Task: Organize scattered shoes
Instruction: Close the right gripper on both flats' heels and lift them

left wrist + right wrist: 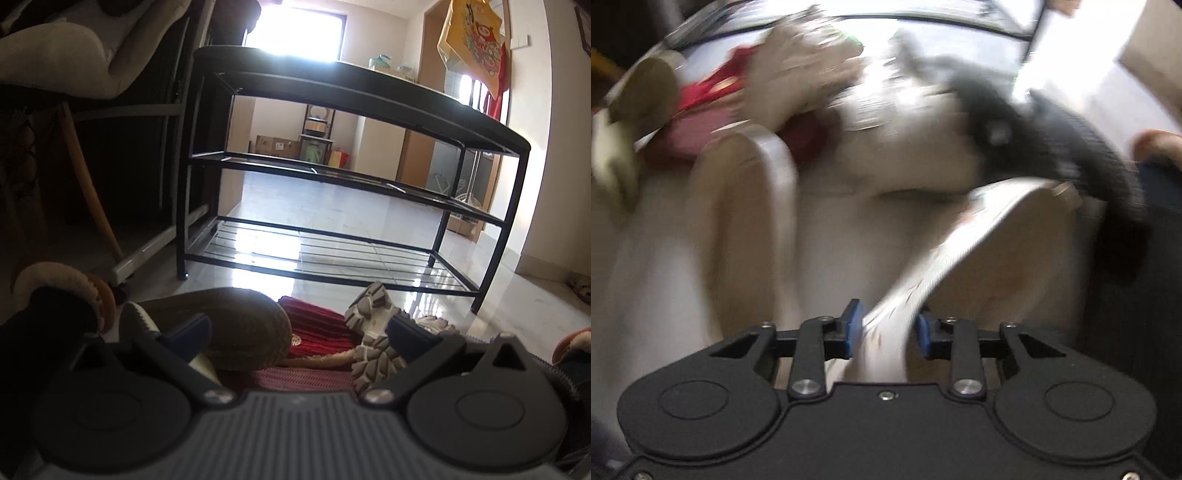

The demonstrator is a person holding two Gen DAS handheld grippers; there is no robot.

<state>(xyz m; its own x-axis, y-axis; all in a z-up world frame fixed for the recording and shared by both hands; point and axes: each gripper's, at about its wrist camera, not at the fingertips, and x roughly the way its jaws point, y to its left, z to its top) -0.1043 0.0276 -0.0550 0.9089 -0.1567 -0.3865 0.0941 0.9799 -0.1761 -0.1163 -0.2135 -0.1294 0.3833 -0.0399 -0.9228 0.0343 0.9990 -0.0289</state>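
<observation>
Glossy tile floor [332, 206]; bare black shoe rack [332, 173] stands far. Your left gripper [295, 332] gapes over piled shoes [251, 325]; your right gripper [885, 332] clamps a white sole [960, 254]

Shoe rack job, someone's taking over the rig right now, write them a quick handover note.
Left gripper: open, hovering low over the shoe pile, holding nothing.
Right gripper: jaws close on a pale shoe; view blurred, grip not certain.
Shoes: red knit slipper, brown shoe and grey-soled sneaker heaped on the floor before the black shoe rack.
Done: nothing on the rack shelves.
Left: shelve every shoe.
</observation>
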